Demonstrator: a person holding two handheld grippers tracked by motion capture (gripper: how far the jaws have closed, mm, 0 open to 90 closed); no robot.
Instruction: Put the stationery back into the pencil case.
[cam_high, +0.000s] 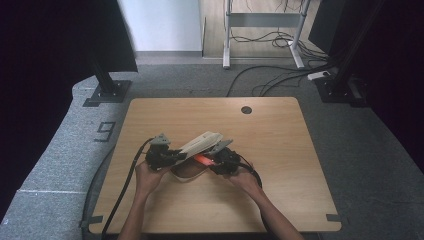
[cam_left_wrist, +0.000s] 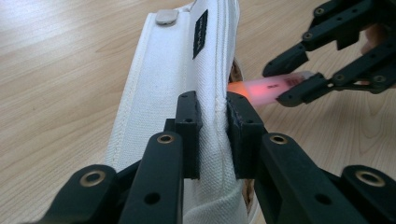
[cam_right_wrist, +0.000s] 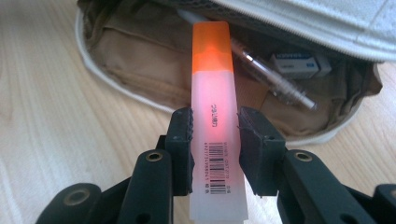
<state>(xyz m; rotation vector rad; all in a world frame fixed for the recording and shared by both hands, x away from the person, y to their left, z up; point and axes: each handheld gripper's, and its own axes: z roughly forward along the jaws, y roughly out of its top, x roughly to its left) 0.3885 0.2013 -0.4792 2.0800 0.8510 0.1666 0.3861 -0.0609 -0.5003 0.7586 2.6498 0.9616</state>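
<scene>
A white fabric pencil case (cam_high: 202, 141) lies open at the middle of the wooden table. My left gripper (cam_left_wrist: 212, 123) is shut on the zip edge of its white lid (cam_left_wrist: 163, 79) and holds the lid raised. My right gripper (cam_right_wrist: 215, 140) is shut on an orange highlighter (cam_right_wrist: 214, 112), gripped at mid-body. The highlighter's orange cap points into the case's tan inside (cam_right_wrist: 140, 60), just over the rim. A clear pen (cam_right_wrist: 275, 79) and a small white and blue eraser (cam_right_wrist: 299, 64) lie in the case. From above, the two grippers (cam_high: 172, 156) (cam_high: 212, 161) face each other across the case.
The wooden table (cam_high: 280, 150) has bare room on all sides of the case, and a round cable hole (cam_high: 246, 109) sits near its far edge. Beyond it are grey carpet, loose cables (cam_high: 270, 80) and a white stand's feet (cam_high: 227, 62).
</scene>
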